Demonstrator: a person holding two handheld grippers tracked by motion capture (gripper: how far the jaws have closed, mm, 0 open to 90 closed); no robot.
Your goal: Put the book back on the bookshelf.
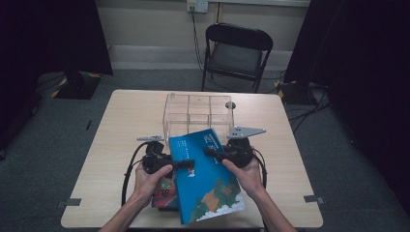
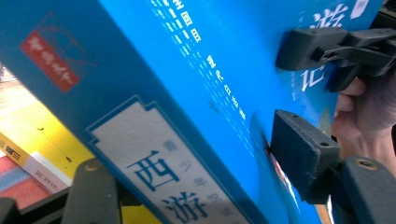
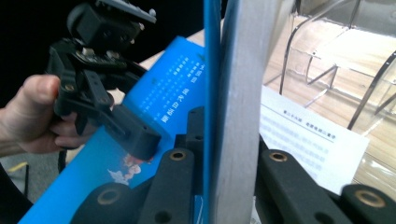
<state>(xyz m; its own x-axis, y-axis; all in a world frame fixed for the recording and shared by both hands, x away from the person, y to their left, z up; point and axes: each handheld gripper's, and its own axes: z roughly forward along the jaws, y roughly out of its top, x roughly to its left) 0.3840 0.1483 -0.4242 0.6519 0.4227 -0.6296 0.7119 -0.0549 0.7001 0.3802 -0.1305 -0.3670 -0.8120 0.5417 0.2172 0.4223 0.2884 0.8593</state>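
The blue book [image 1: 205, 176] sits tilted over the near middle of the table [image 1: 125, 121], its far edge lifted toward the clear plastic organizer [image 1: 198, 113] just behind it, its near corner down by the table's front edge. I've got it from both sides. My left gripper [image 1: 186, 164] is clamped on the spine side: in the left gripper view one black pad [image 2: 299, 149] presses flat on the blue cover [image 2: 224, 70] and the spine label [image 2: 163, 172] runs between my jaws. My right gripper [image 1: 212, 152] bites the opposite long edge; in the right gripper view the cover and the grey block of pages [image 3: 238, 107] stand squeezed upright between my two jaws, closed on them. A loose white printed sheet [image 3: 308, 144] lies just beyond, with the organizer's dividers [image 3: 327, 70] behind it. Under the book's left side, another book with a red and yellow cover [image 1: 164, 191] rests on the table, also seen in the left gripper view [image 2: 32, 154]. A black folding chair [image 1: 234, 53] stands beyond the far edge.
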